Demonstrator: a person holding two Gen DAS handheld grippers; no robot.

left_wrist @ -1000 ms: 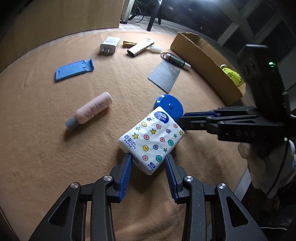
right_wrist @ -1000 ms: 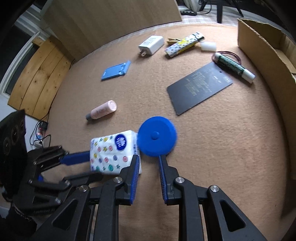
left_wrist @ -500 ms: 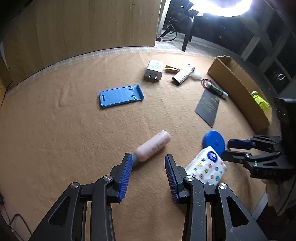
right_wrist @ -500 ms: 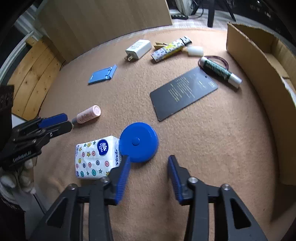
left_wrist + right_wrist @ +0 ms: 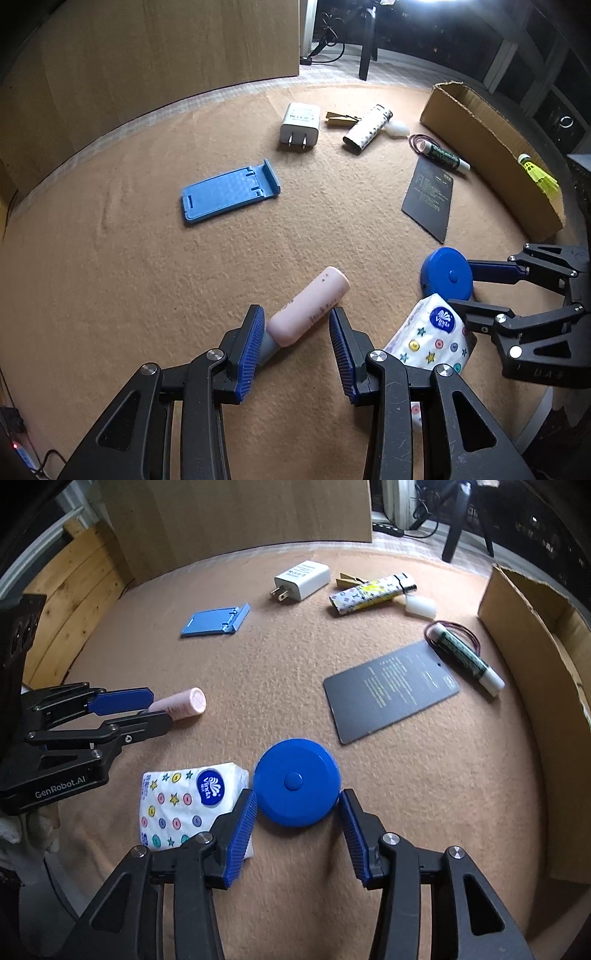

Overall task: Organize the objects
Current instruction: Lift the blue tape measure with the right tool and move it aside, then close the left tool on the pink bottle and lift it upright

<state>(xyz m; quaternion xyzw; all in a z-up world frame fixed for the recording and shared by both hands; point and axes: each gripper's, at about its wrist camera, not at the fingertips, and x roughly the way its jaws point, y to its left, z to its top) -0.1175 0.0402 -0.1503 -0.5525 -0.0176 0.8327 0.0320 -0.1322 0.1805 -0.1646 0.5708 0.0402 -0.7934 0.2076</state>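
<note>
Left gripper [image 5: 295, 332] shifted off tissue pack [image 5: 432, 339] to straddle pink bottle [image 5: 310, 306], unclenched. Right gripper [image 5: 295, 819] just widened around blue disc [image 5: 297, 781], ungrasped; two pickups likely near mat's front edge.

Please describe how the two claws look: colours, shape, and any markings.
Both claws, left and right, have black angular linkage arms with silver rivets and ribbed blue finger pads. The left claw's body reads "GenRobot.AI" in white. A white glove shows beneath it.
</note>
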